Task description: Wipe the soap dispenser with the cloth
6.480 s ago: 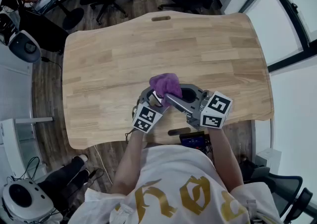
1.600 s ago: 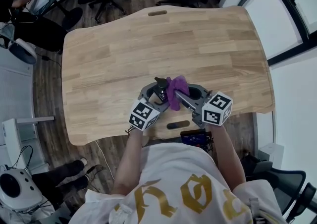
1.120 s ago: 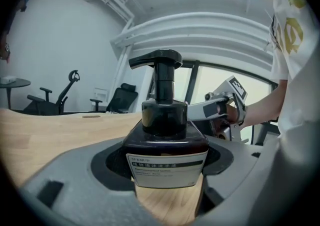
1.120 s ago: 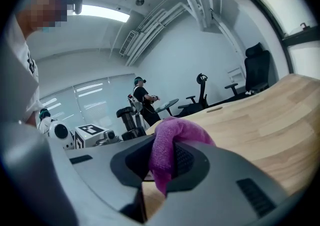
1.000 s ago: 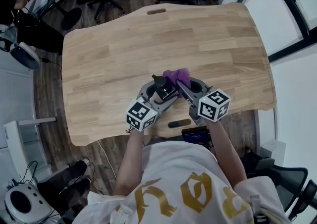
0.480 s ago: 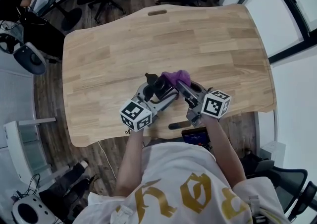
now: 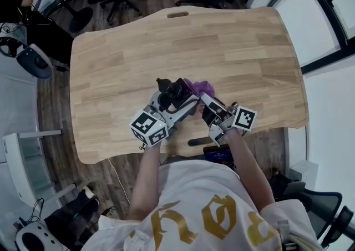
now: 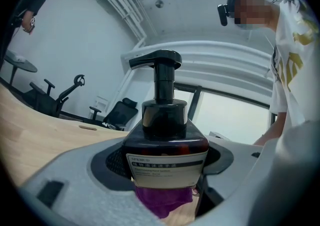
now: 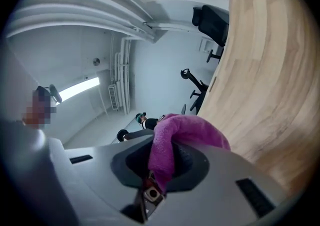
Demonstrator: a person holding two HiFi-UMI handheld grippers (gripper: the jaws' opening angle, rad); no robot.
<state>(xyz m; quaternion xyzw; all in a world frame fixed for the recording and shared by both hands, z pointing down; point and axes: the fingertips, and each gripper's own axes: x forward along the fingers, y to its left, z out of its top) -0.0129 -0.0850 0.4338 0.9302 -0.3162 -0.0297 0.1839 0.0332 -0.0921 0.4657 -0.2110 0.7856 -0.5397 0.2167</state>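
While left hand-held gripper clamps the soap dispenser by its body, steadying it near the worktop's 6 o'clock edge, right hand-held gripper pinches purple cloth | cloth bunched at dispenser's 3 o'clock side, likely for rubbing

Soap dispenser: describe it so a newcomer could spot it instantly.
Near the front edge of the wooden table, the left gripper is shut on the dispenser. It is a dark bottle with a black pump and a pale label, unlike the soft purple cloth beside it.
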